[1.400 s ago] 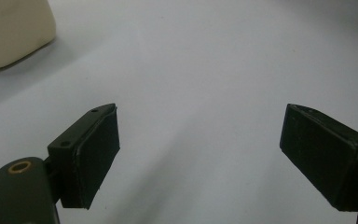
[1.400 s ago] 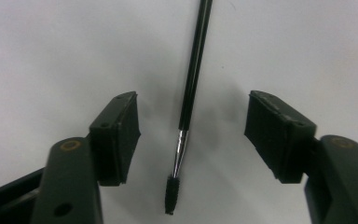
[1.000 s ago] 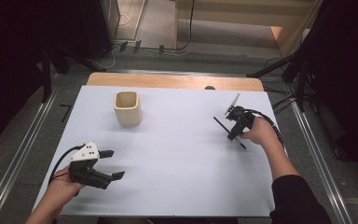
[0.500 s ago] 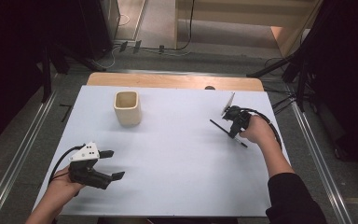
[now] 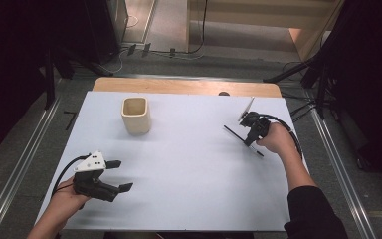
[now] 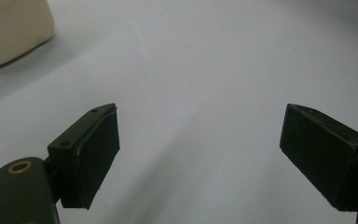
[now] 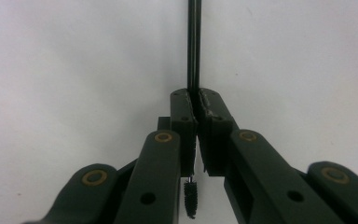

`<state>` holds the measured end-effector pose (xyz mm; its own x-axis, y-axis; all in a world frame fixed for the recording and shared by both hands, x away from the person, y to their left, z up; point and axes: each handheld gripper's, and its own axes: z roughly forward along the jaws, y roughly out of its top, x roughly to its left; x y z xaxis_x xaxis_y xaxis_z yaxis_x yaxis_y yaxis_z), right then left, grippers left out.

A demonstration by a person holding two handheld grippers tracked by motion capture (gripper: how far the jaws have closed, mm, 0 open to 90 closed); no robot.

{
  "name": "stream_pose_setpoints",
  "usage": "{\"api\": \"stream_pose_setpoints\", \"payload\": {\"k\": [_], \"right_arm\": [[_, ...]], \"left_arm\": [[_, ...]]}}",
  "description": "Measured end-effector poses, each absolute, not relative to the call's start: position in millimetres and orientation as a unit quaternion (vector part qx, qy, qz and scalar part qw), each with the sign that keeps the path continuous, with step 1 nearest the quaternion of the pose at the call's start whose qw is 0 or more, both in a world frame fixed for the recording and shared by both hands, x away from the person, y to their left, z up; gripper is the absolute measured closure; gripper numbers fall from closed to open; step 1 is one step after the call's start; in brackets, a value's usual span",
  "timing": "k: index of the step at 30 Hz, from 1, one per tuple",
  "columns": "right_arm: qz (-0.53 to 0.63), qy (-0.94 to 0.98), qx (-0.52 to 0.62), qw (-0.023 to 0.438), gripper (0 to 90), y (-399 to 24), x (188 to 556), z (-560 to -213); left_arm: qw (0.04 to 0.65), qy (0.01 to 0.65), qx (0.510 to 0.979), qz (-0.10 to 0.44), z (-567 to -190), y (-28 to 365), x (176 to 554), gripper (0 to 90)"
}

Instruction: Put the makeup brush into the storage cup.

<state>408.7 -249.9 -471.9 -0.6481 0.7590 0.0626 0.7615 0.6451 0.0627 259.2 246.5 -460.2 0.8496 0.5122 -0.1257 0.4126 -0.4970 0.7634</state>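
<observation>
White board [image 5: 189, 164] covers the table, with grey floor and dark curtains all round. At about three o'clock on the board the right gripper [image 5: 248, 133] has its jaws pressed together on a thin black brush [image 5: 234, 133]; they have just been closing on it. In the right gripper view the brush's rod [image 7: 193, 46] runs straight up from the pads and its bristled tip [image 7: 190, 198] hangs below them. At eleven o'clock stands a cream cup [image 5: 136, 115]. At seven o'clock the left gripper [image 5: 119, 175] rests with its jaws wide apart, holding nothing.
</observation>
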Motion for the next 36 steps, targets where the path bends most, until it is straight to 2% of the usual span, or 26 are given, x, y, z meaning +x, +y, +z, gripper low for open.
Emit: {"api": "stream_pose_setpoints", "payload": {"k": [10, 21, 36], "right_arm": [[-0.106, -0.892, -0.439, 0.015, 87.1, -249.8, 398.3, -447.0], [-0.185, -0.875, -0.448, 0.01, 87.1, -245.2, 370.7, -429.5], [-0.253, -0.87, -0.424, 0.011, 87.2, -234.8, 336.6, -433.2]], "left_arm": [[0.423, 0.268, 0.864, 0.055, -460.1, 245.6, 259.3, 12.0], [0.427, 0.266, 0.863, 0.052, -459.6, 244.8, 260.1, 12.0], [0.445, 0.267, 0.854, 0.038, -457.8, 240.9, 265.0, 12.0]]}}
